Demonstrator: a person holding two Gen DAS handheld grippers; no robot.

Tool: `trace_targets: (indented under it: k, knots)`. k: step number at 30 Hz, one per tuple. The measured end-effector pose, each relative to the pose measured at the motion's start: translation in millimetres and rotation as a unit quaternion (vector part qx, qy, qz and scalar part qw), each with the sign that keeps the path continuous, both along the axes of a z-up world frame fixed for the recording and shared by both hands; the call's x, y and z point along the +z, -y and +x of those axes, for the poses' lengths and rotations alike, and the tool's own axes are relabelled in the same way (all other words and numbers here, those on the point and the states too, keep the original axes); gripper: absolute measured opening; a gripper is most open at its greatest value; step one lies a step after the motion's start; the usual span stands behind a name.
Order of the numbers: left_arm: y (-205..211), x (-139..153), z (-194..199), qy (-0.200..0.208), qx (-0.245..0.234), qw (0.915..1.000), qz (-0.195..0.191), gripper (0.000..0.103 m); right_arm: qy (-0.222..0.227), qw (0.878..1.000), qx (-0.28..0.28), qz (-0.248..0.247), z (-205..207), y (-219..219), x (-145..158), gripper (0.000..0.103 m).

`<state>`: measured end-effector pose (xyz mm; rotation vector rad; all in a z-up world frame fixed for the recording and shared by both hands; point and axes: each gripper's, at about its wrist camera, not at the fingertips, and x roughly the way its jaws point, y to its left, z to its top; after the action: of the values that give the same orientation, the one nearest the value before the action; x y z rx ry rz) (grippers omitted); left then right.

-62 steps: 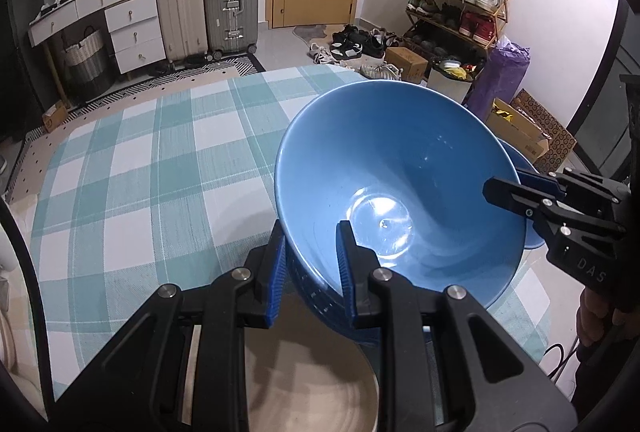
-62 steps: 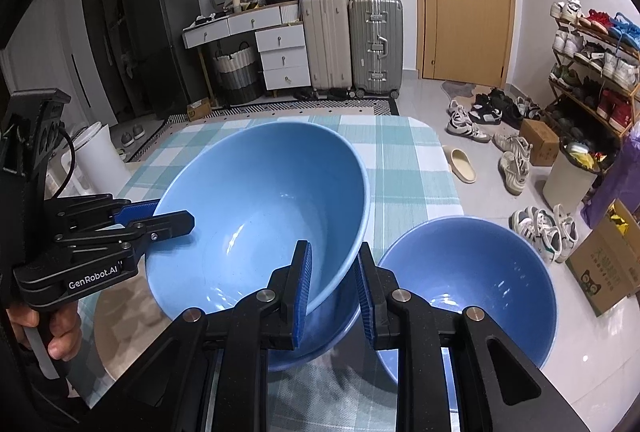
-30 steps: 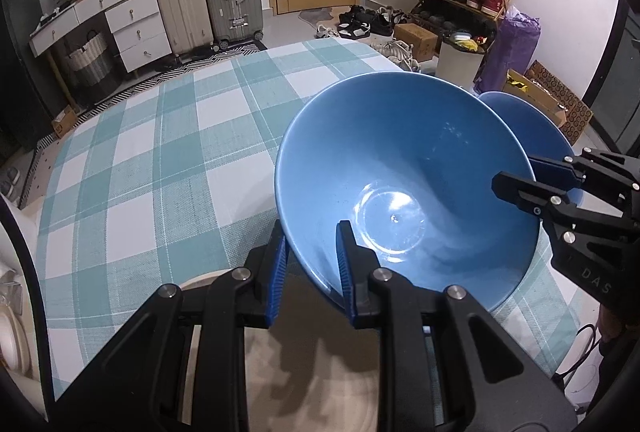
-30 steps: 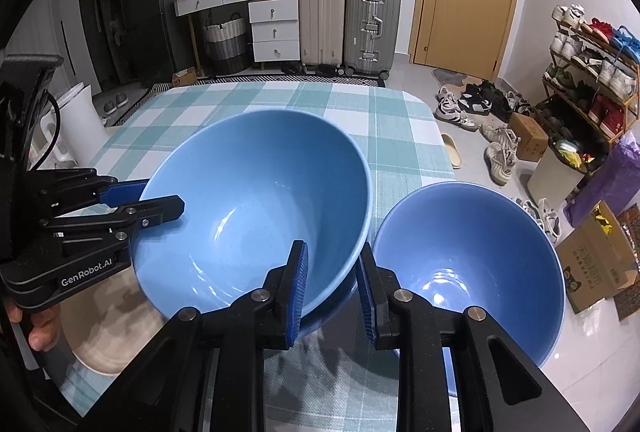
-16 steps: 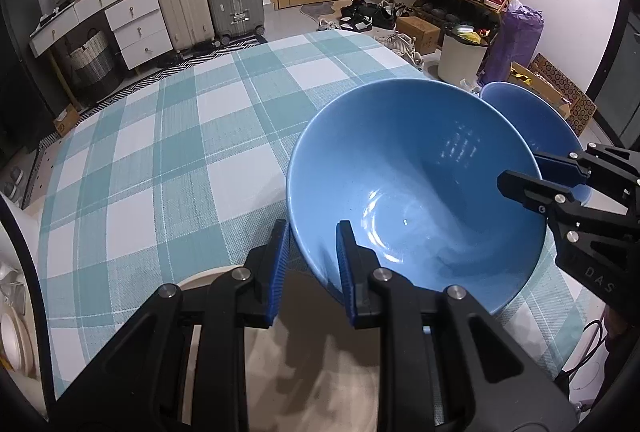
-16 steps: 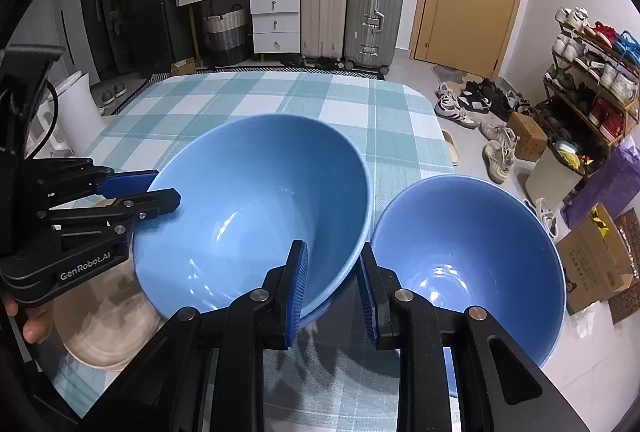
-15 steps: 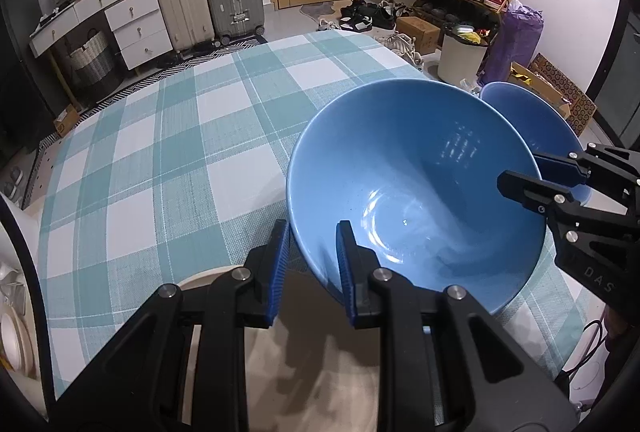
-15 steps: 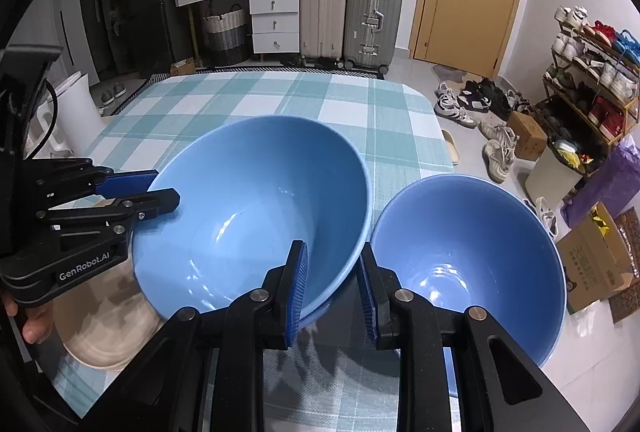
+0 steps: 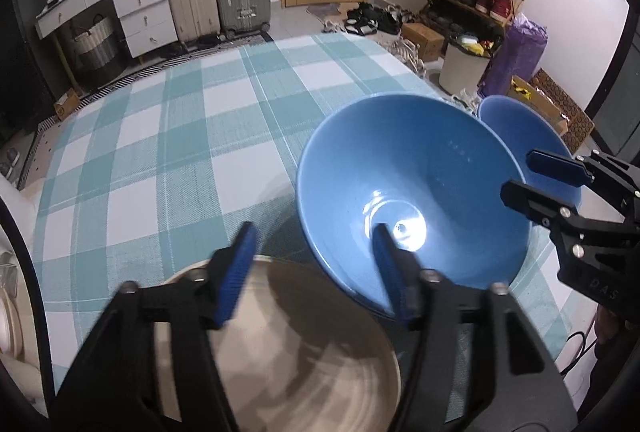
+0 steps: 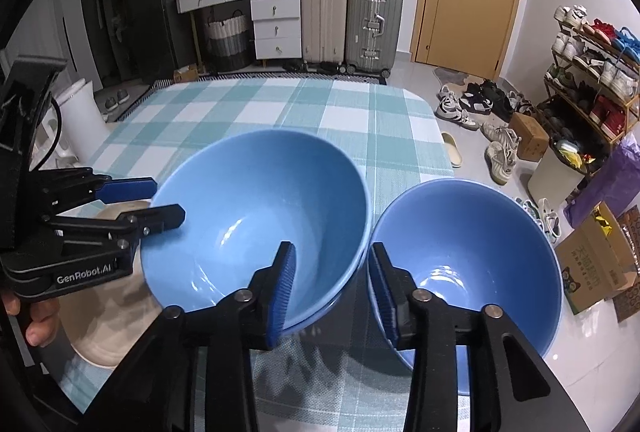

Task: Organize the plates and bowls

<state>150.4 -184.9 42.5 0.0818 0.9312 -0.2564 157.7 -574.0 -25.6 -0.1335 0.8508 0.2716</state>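
A large blue bowl [image 9: 412,188] sits nested in another blue bowl on the checked tablecloth; it also shows in the right wrist view [image 10: 256,220]. My left gripper [image 9: 312,264] is open, its jaws either side of the bowl's near rim above a beige plate [image 9: 304,352]. My right gripper [image 10: 332,280] is open astride the bowl's right rim. A second blue bowl [image 10: 468,264] stands at the table's right edge, seen small in the left wrist view [image 9: 516,128].
The checked tablecloth [image 9: 180,136] covers the table. The beige plate [image 10: 104,316] lies at the near left. White dishes [image 9: 8,316] sit at the left edge. Suitcases, drawers, a shoe rack and boxes stand on the floor beyond the table.
Both grippers have opened and let go of the big blue bowl's rim. The bowl has come down level onto the bowl below it.
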Motion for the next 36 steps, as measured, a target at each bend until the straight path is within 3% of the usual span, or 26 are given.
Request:
trace_targets:
  k: [2,4,8,13,15,23,30,36]
  knots:
    - [-2,4,-3,0.000,0.004,0.9999,-0.009,0.074,0.004,1.000,-0.006,0.009,-3,5,4,0.052]
    - [-5,7,-4,-0.006,0.012,0.9996,-0.023,0.075,0.009,1.000,-0.018,0.015,-5,11,9,0.060]
    - [-7,13,-8,-0.007,0.020,0.9986,-0.048,0.084,0.023,0.998,-0.037,0.040,-10,27,22,0.084]
    - [3,23,-19,0.000,0.023,0.9978,-0.062,0.102,0.046,0.996,-0.064,0.046,-19,48,38,0.096]
    - [11,28,-24,0.002,0.019,0.9977,-0.065,0.102,0.055,0.994,-0.077,0.054,-24,58,44,0.101]
    - [48,41,-42,-0.008,-0.004,0.9957,-0.092,0.102,0.079,0.988,-0.117,0.062,-41,94,65,0.101]
    - [82,43,-52,-0.020,-0.046,0.9926,-0.110,0.101,0.082,0.984,-0.140,0.069,-51,121,66,0.101]
    - [109,42,-59,-0.041,-0.096,0.9821,-0.157,0.073,0.078,0.980,-0.157,0.091,-57,144,58,0.101]
